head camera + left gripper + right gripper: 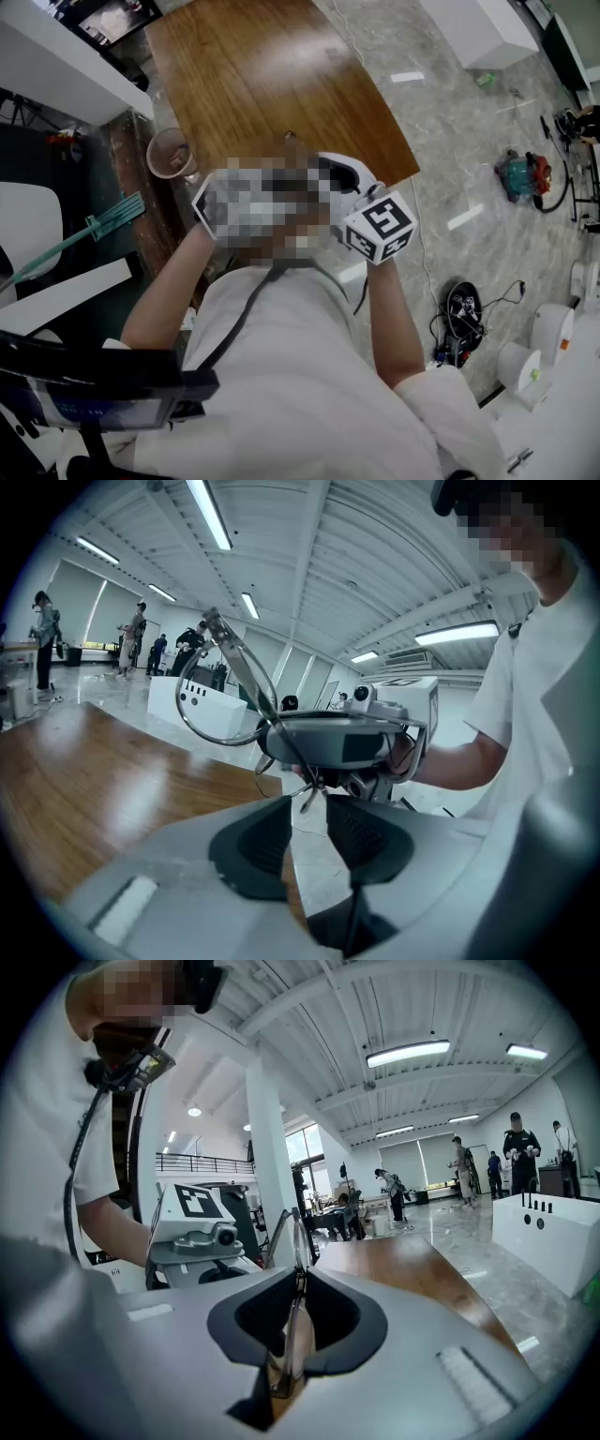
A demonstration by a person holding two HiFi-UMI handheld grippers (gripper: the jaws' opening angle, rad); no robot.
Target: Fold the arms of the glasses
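Right gripper view pretty much explains the setup: the right gripper [298, 1314] is clamped on the front of the glasses [292, 1241], which we see edge-on with one lens pinched between the pads. So that hand is basically the vise, keeping the frame steady up in the air over the wooden table [272, 84], not resting on it. Left gripper view looks back at the same pair from the other side. A lens ring sits off to the left and one arm [242, 667] runs down at a slant, its curved tip ending just in front of the left gripper [307, 829]. Those jaws are standing apart with a clear gap and the pads aren't pressing on anything, so that hand holds nothing right now. My guess is the left one is the working hand, free to push or re-pinch the arm and swing it in toward the lenses. The arm looks unfolded, so I'd say the fold isn't done.
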